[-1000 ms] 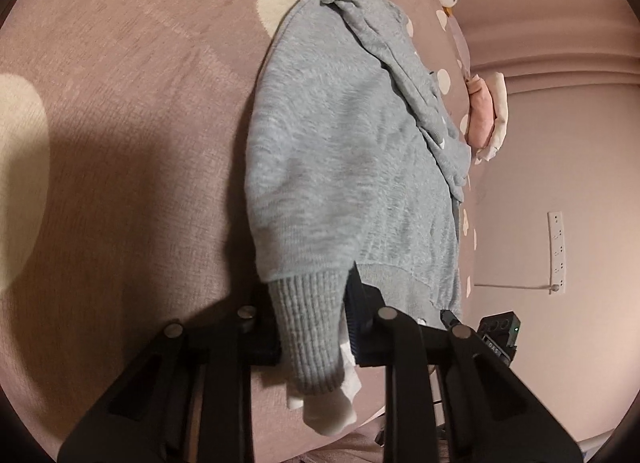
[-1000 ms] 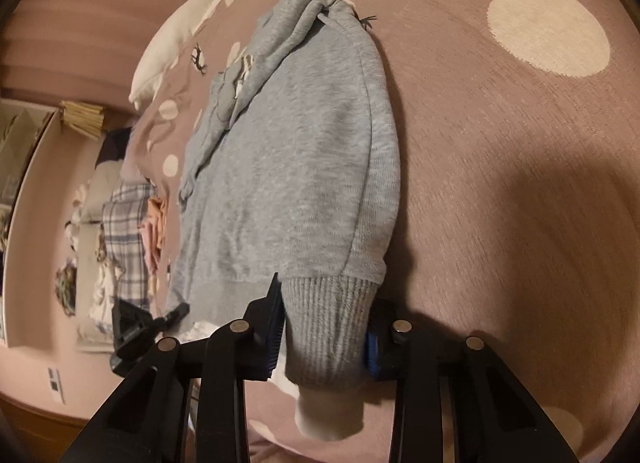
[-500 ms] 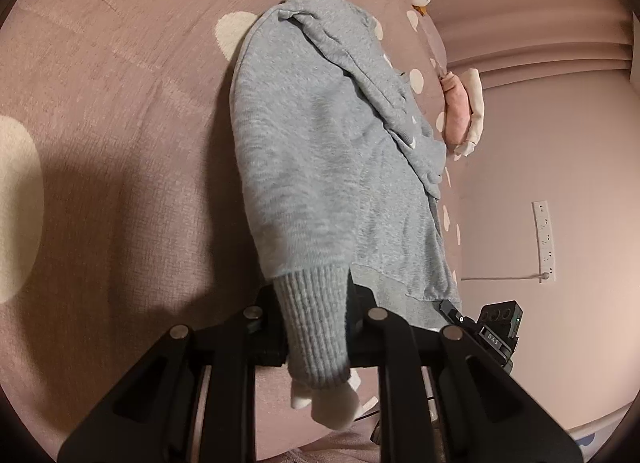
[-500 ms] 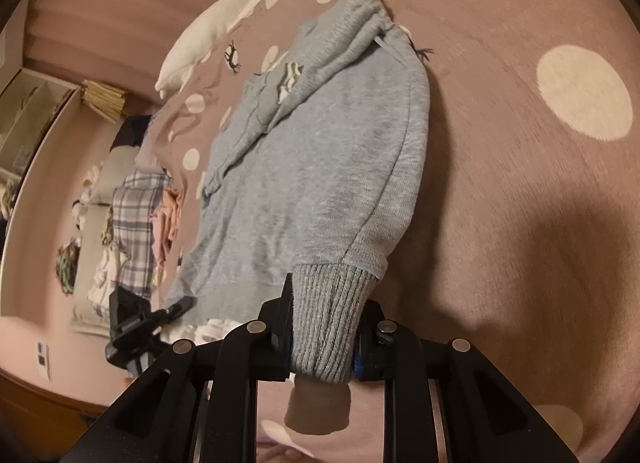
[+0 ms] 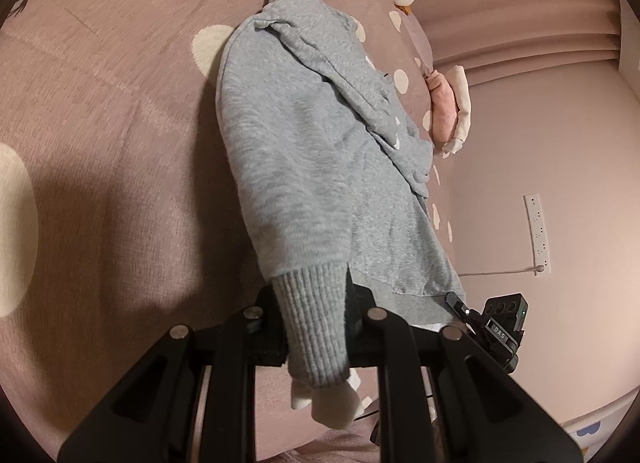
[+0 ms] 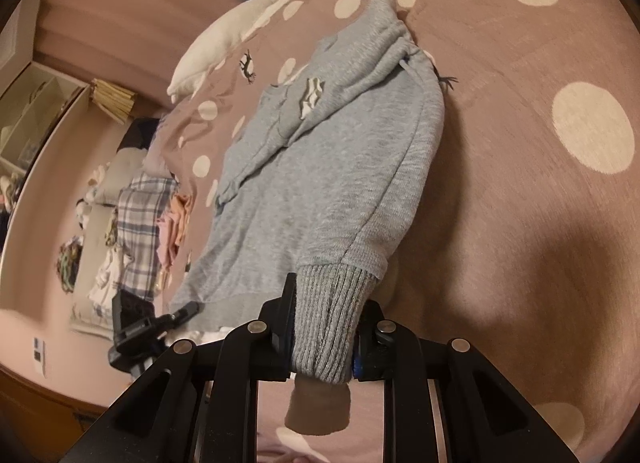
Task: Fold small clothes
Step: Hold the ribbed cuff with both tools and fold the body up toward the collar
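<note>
A small grey hooded sweater lies on the mauve dotted bedspread, hood at the far end. My left gripper is shut on the ribbed cuff of one sleeve, with a white inner cuff hanging below. In the right wrist view the same sweater stretches away, and my right gripper is shut on the other ribbed cuff. Both sleeves are lifted and lie along the body's outer edges. Each gripper shows at the other view's edge, the right and the left.
A white goose plush lies at the bed's far end. A pink and cream garment hangs at the bed's edge. A pile of plaid and other clothes sits beside the bed. A power strip is on the wall.
Both grippers closed onto the ribbed cuffs and rose, pulling back, so the sweater looks farther and more of the bed shows.
</note>
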Tool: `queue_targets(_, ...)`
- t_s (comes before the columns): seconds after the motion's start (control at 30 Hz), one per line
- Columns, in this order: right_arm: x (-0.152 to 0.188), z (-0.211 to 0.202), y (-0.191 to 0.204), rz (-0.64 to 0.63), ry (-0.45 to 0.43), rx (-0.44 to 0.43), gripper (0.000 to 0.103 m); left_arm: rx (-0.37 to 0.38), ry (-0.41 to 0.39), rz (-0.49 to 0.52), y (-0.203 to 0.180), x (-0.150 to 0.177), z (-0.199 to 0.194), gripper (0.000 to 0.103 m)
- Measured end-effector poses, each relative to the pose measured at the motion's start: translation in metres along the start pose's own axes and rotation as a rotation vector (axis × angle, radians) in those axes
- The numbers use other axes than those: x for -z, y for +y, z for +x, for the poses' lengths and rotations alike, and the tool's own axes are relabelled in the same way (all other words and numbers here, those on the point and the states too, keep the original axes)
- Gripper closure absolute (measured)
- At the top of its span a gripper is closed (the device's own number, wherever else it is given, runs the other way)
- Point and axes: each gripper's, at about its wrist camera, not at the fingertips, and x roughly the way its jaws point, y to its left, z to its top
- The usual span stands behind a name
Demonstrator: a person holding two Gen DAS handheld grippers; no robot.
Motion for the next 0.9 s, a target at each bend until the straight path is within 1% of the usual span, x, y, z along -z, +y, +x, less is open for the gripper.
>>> queue_targets(0.27, -0.007, 0.003, 0.008, -0.023, 0.003, -0.008, 0.081, 0.000, 0.007, 0.013, -0.002, -0.002, 0.001, 0.087)
queue_targets(0.9, -0.013, 0.001, 0.014, -0.046, 0.001, -0.029, 0.081, 0.001, 0.005, 0.041, -0.015, -0.003, 0.004, 0.087)
